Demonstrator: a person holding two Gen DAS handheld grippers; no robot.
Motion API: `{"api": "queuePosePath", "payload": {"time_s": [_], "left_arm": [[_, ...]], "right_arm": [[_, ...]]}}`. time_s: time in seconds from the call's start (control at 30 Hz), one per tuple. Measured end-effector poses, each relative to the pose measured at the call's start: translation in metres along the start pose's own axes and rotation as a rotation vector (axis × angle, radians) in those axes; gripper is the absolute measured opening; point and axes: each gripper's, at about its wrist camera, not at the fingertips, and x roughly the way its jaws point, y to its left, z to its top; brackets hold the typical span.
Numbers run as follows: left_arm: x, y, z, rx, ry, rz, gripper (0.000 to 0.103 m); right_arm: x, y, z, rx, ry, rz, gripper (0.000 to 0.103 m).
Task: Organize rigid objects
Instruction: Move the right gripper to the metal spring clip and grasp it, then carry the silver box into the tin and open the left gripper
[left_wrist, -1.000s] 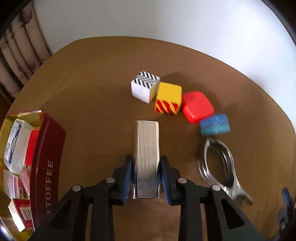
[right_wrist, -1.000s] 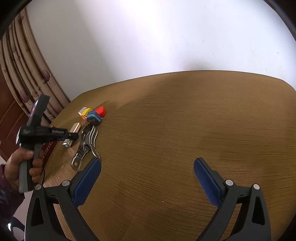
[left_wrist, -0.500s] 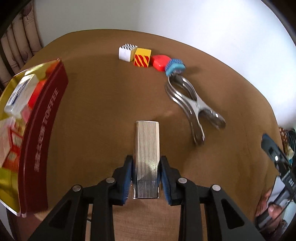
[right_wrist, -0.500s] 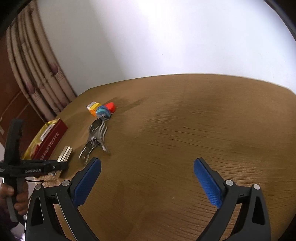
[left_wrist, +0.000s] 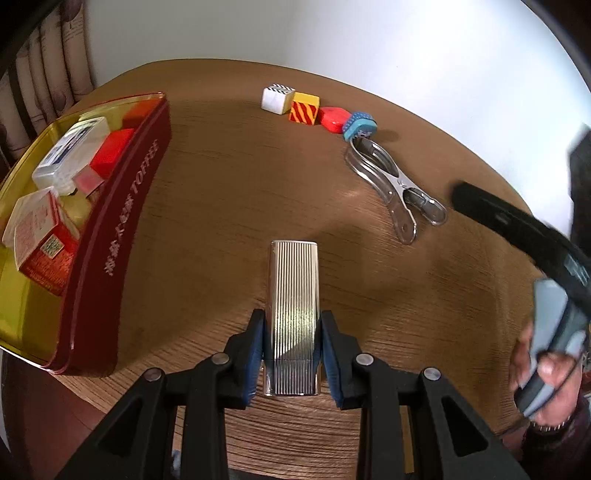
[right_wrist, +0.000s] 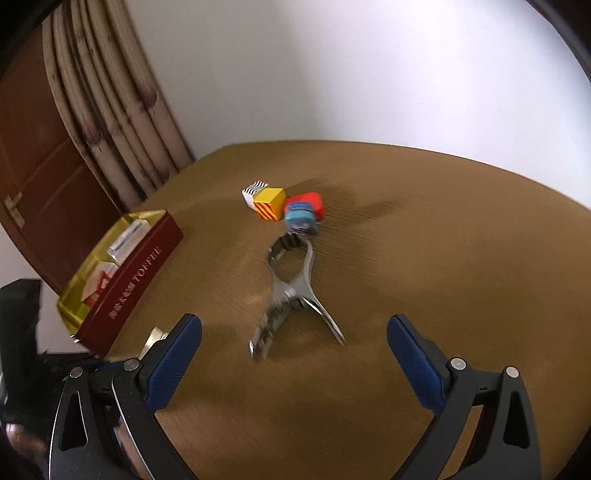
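My left gripper (left_wrist: 291, 350) is shut on a ribbed silver metal case (left_wrist: 293, 295) and holds it above the round wooden table (left_wrist: 221, 206). The red toffee tin (left_wrist: 110, 236) stands open at the left and holds several small boxes. A steel clamp (left_wrist: 391, 188) lies to the right, beyond it a blue block (left_wrist: 359, 125), a red block (left_wrist: 331, 118), a yellow striped cube (left_wrist: 304, 108) and a white chevron cube (left_wrist: 277, 98). My right gripper (right_wrist: 294, 343) is open and empty, with the steel clamp (right_wrist: 293, 291) just ahead between its fingers.
The toffee tin (right_wrist: 125, 273) sits at the table's left edge in the right wrist view. The blocks (right_wrist: 284, 206) form a row behind the clamp. Curtains (right_wrist: 122, 110) and a door hang behind the table. The right hand and its gripper handle (left_wrist: 546, 288) show at the right.
My left gripper has drawn back with the silver case, closer to the tin. My right gripper has swung left toward the clamp and blocks, which now lie just ahead of it.
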Motion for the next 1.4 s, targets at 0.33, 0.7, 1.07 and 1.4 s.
{"api": "queuePosePath", "payload": {"time_s": [0.33,0.7,1.07,1.4], "left_arm": [[-0.004,0.005,-0.003,0.006,-0.012,-0.043,0.030],[-0.013,0.009,-0.003,-0.005,-0.020,-0.059,0.030],[-0.081,0.041,0.019,-0.069,-0.134,-0.068,0.030],[-0.128,0.131,0.048,-0.127,-0.181,0.171,0.030]], "right_arm": [[0.072,0.012,0.029,-0.022,0.220,-0.109,0.071],[0.069,0.018,0.018,-0.076,0.265,-0.155,0.037],[0.041,-0.013,0.000,0.095,0.225,-0.058,0.035],[0.042,-0.010,-0.003,0.186,0.216,0.004,0.035]]}}
